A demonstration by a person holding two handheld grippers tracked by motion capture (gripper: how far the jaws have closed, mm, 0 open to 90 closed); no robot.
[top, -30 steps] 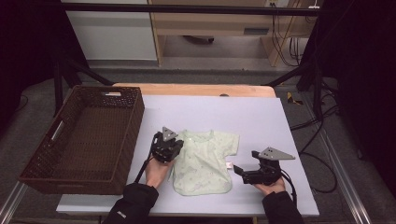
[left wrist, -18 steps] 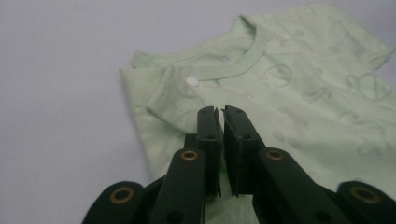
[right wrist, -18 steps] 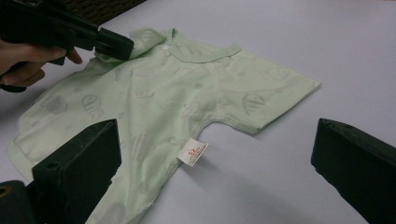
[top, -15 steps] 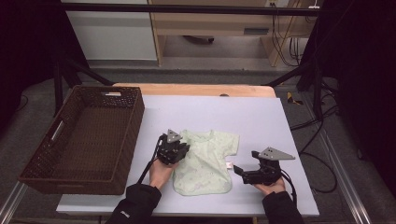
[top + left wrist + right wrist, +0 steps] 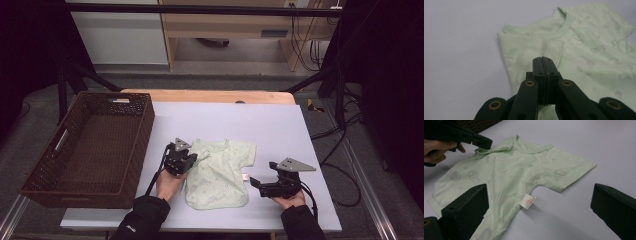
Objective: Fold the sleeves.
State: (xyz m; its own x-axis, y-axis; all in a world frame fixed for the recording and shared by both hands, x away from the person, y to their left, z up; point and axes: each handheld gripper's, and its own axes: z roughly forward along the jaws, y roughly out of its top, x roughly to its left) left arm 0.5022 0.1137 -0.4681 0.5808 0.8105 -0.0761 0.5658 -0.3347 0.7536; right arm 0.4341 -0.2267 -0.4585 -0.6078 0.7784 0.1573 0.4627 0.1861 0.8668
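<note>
Pale green printed baby shirt (image 5: 220, 172) lies flat on the table; one sleeve folded inward.

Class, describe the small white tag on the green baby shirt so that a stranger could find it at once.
Start at the pale grey table, right of the brown wicker basket, where a light green shirt lies flat. On its right side seam, just below the spread sleeve, a tiny white label sticks out toward the open right gripper; it alone carries red print.
</note>
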